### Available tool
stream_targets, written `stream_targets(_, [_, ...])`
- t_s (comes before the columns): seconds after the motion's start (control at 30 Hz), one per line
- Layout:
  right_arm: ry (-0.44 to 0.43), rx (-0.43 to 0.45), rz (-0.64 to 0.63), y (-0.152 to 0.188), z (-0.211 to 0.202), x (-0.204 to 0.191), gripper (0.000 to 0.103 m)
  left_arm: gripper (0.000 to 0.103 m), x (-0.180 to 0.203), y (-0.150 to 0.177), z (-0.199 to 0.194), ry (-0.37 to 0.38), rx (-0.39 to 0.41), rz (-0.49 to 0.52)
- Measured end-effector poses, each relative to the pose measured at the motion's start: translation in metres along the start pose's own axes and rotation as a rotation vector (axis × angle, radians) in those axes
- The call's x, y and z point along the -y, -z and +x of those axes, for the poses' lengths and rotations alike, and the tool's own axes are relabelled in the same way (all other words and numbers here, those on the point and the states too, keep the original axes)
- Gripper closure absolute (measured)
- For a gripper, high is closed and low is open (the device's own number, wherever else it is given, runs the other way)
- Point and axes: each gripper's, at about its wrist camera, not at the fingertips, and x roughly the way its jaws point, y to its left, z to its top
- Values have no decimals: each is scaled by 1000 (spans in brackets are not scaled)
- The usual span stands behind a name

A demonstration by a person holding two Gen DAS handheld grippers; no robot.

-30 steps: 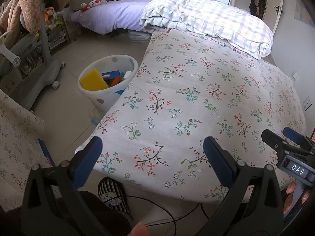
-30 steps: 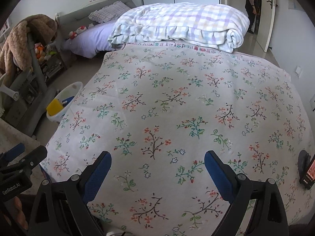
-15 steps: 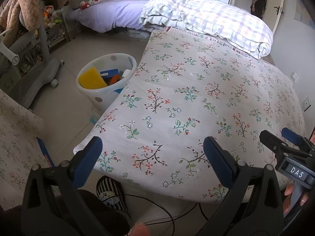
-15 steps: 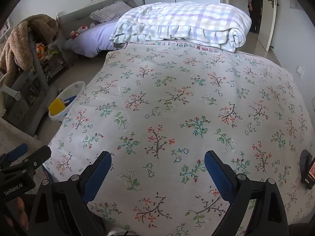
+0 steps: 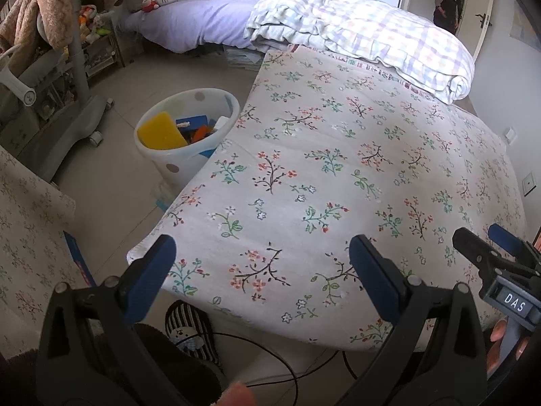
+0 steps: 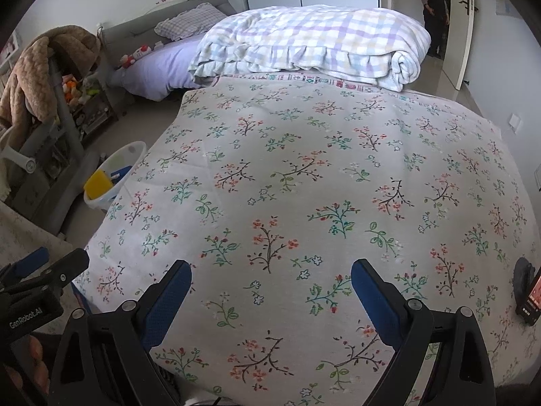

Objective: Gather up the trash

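Note:
A white dotted trash bin stands on the floor at the bed's left side, holding a yellow sponge and other scraps. It also shows in the right wrist view. My left gripper is open and empty over the near left corner of the floral bedsheet. My right gripper is open and empty over the sheet's near edge. The right gripper's tips show in the left wrist view, and the left gripper's in the right wrist view.
A folded plaid quilt lies at the far end of the bed. A phone lies at the right edge. A grey wheeled stand stands left of the bin. Cables and a striped slipper lie on the floor below. A person stands in the doorway.
Both grippers have drifted slightly back and left over the bed's near edge, staying open and empty. The bin's place on the floor is unchanged.

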Motion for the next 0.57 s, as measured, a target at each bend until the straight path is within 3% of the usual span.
stream_targets(0.4, [0,-6,17,0,3,4,6,1,7,-4,5,2,-11,-10])
stream_targets(0.57, [39,-4,62,-4,11,18,6,1,20,-15,22,-23,-20,-7])
